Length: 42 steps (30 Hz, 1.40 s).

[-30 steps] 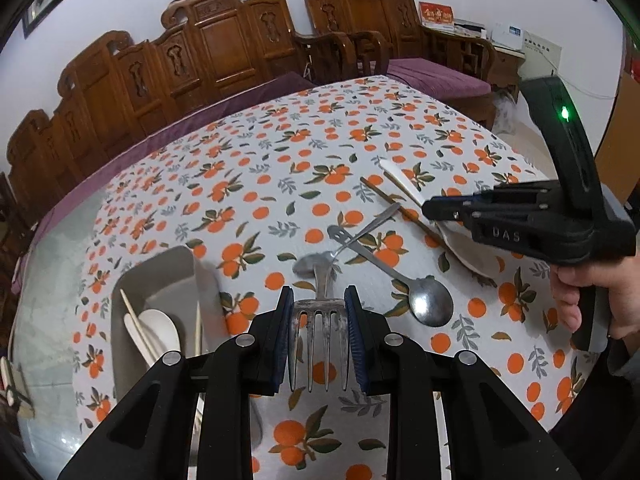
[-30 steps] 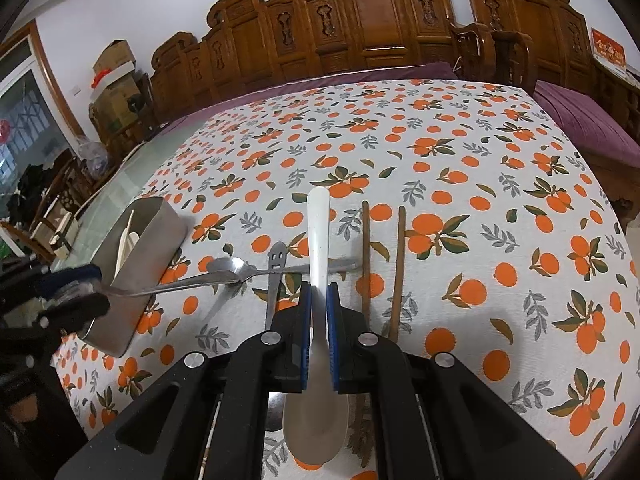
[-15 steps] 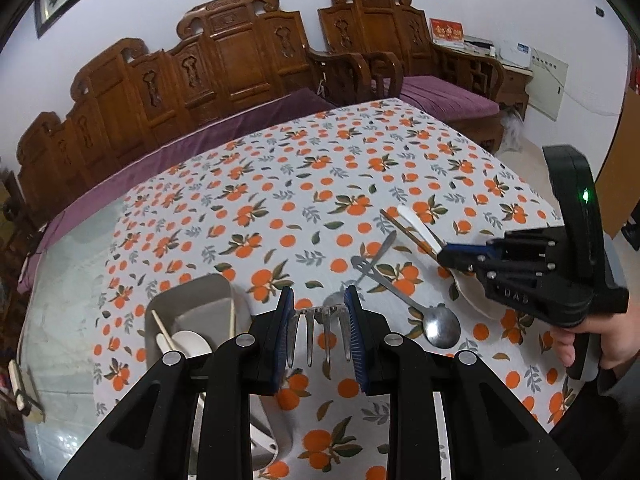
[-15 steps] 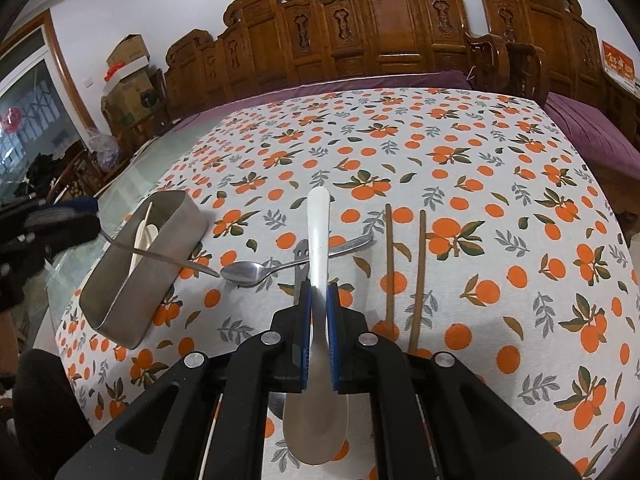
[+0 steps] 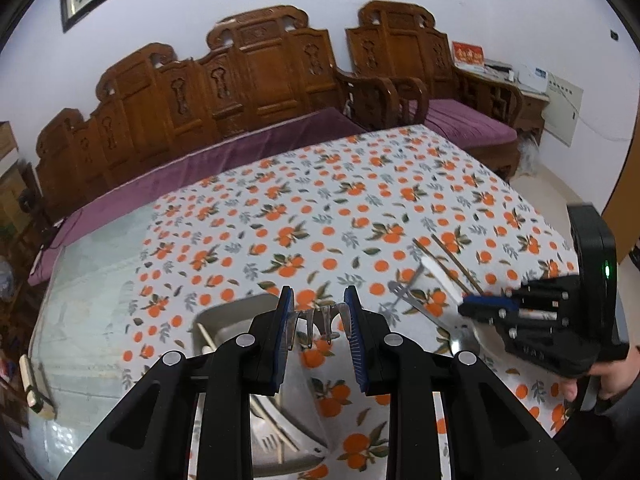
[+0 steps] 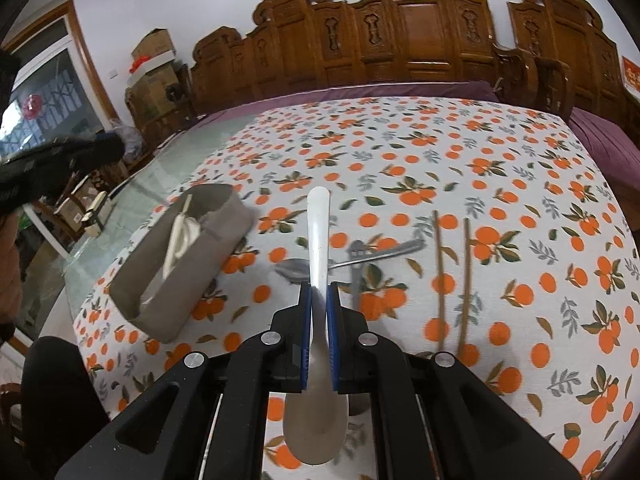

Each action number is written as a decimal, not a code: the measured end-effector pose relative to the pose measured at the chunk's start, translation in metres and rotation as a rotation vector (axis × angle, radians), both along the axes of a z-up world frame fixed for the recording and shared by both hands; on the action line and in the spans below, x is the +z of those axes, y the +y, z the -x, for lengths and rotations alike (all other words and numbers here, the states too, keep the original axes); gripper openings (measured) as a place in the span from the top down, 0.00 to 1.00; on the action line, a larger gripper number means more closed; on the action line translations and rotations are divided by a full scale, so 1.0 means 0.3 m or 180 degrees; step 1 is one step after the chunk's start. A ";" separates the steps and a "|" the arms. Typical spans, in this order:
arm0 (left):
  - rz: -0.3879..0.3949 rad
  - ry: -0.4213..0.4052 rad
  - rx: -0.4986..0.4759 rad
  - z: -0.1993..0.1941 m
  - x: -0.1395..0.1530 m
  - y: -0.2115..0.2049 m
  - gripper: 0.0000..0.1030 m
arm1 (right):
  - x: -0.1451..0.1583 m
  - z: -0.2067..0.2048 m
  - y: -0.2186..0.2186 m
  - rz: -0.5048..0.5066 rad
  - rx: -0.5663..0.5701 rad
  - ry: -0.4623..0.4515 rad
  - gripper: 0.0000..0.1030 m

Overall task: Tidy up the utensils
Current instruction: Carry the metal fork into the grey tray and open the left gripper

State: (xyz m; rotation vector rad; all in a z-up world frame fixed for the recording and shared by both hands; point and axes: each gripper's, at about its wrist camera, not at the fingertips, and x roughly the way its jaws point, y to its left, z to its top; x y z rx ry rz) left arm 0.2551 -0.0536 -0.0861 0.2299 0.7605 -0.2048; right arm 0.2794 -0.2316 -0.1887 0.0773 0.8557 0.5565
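My left gripper (image 5: 318, 312) is shut on the head of a metal fork (image 5: 320, 322), tines toward the camera, held in the air above the near end of the grey metal bin (image 5: 232, 306). My right gripper (image 6: 319, 296) is shut on a white ceramic spoon (image 6: 318, 232), handle pointing away and bowl under the fingers, lifted off the cloth. In the right wrist view the bin (image 6: 192, 280) lies to the left and holds a white spoon and chopsticks (image 6: 180, 236). The right gripper (image 5: 480, 306) also shows at the right of the left wrist view.
On the orange-print tablecloth (image 6: 400, 152) lie a metal spoon (image 6: 294, 268), a grey utensil handle (image 6: 356, 276) crossing it, and two wooden chopsticks (image 6: 440, 272) further right. Carved wooden benches (image 5: 256, 80) line the far side. A person's hand (image 5: 608, 384) holds the right gripper.
Both grippers have risen from the table. The left one carried the fork up and leftward over the bin; the right one lifted the white spoon off the cloth.
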 end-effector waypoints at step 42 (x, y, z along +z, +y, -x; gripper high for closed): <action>0.0423 0.0290 0.0435 -0.002 -0.342 0.330 0.77 | 0.095 -0.018 0.446 0.0129 0.0363 0.0059 0.91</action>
